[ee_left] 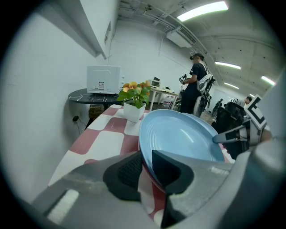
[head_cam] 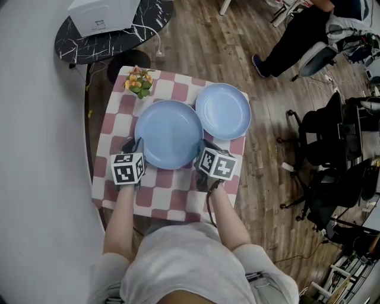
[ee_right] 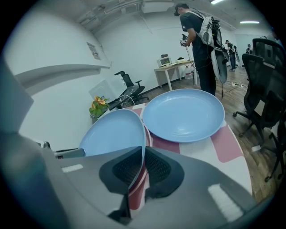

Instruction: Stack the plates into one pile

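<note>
Table (head_cam: 110, 127): small, square, under a red-and-white check cloth; it stands against a white wall on a wood floor.
Side table (head_cam: 89, 44): round, black with white veins, beyond the check cloth; a white box (head_cam: 102, 15) sits on it.
Big plate (head_cam: 169, 133): pale blue, at the middle of the cloth on the near side, with a gripper at each side of its near rim. Whether it rests flat on the cloth or hangs just above it cannot be told.
Small plate (head_cam: 223, 110): same blue, flat on the cloth at the far right corner, just beside the big plate's right rim. Whether the two rims touch cannot be told.
Left gripper (ee_left: 145, 164): at the big plate's near left rim, pointing down and forward. The rim stands between its pads (ee_left: 127, 172), but the jaws are apart with cloth showing through the gap, so the rim is not pinched.
Right gripper (ee_right: 144, 163): at the near right rim, clamped on the big plate; both pads (ee_right: 158, 167) press the thin rim edge.
Plant (head_cam: 139, 83): green leaves and orange blooms in a white pot at the far left corner, apart from both plates.
Person (ee_right: 199, 42): standing in the background by a desk, well away from the table.
</note>
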### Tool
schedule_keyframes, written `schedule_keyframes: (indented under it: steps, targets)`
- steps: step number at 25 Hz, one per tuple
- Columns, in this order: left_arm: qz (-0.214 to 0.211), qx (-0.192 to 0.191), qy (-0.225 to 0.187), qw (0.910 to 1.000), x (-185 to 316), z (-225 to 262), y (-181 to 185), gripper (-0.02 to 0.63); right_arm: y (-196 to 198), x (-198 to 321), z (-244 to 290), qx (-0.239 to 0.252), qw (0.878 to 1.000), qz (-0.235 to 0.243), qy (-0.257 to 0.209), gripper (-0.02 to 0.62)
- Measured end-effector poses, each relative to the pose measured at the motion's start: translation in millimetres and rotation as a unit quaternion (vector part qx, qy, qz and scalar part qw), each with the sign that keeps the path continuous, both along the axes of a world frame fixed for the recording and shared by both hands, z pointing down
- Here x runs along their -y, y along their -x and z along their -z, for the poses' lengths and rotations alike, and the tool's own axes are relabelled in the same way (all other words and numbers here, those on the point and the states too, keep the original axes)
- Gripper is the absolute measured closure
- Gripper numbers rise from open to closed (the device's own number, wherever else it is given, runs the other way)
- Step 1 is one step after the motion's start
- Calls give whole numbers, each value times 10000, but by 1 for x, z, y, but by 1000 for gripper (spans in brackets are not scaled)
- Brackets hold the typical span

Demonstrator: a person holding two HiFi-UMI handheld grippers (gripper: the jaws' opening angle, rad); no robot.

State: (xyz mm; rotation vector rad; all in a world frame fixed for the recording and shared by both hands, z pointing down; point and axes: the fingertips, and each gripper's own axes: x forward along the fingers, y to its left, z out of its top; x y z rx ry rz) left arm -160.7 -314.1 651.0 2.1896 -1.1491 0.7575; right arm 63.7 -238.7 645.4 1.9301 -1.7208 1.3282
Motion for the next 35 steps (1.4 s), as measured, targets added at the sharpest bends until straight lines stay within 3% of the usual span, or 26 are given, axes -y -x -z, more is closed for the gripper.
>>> schedule_keyframes:
  steps: [11, 21, 23, 28, 35]
  targets:
    - [-435, 287, -298, 9982, -2, 1, -5, 498, -2, -7, -11, -154, 9997, -62, 179, 568]
    - [-368, 229, -437, 9981, -5, 9, -2, 465, -2, -5, -7, -556, 9983, 165, 107, 545]
    - [-282, 172, -634, 9974, -3, 20, 1, 469, -3, -3, 2, -654, 9977, 186, -75, 529]
    - [-174, -194, -1268, 9916, -1, 66, 3, 601, 1, 6, 51, -861, 9906, 253, -1033, 594]
    - [-30, -861, -2439, 9660, -13, 147, 14, 603, 13, 2, 124, -1375, 9648, 529, -2179, 594]
